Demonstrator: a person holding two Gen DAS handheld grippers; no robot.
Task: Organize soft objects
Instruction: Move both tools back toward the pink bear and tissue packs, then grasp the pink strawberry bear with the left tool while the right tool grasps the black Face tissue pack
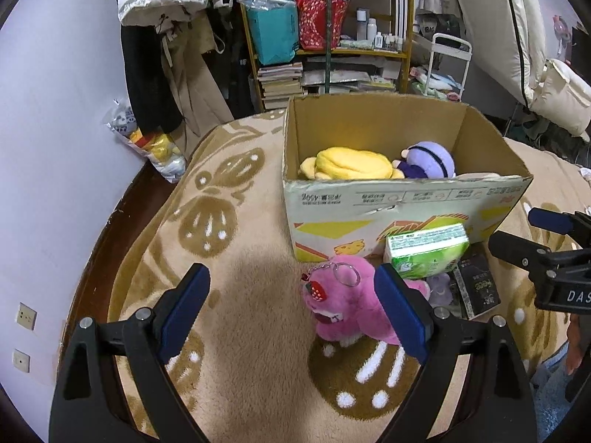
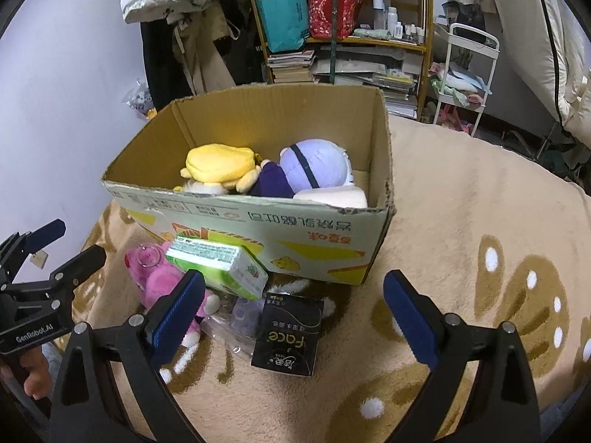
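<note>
An open cardboard box [image 1: 402, 203] [image 2: 258, 221] stands on the beige blanket. It holds a yellow plush [image 1: 347, 164] [image 2: 218, 166], a purple plush [image 1: 428, 160] [image 2: 314, 170] and a cream soft item [image 2: 332, 196]. In front of the box lie a pink plush bear [image 1: 343, 310] [image 2: 162, 280], a green tissue pack [image 1: 424, 251] [image 2: 221, 262], a black tissue pack [image 1: 476, 288] [image 2: 288, 332] and a small purple item in clear wrap [image 2: 243, 313]. My left gripper [image 1: 291, 306] [image 2: 62, 243] is open and empty, the bear by its right finger. My right gripper [image 2: 295, 313] [image 1: 524, 232] is open and empty above the black pack.
The patterned blanket [image 1: 240, 258] [image 2: 480, 221] covers a bed whose dark edge [image 1: 110, 229] runs along the white wall at left. Behind stand a crowded yellow shelf [image 1: 325, 37], hanging coats [image 1: 166, 37] and a white cart [image 2: 465, 74].
</note>
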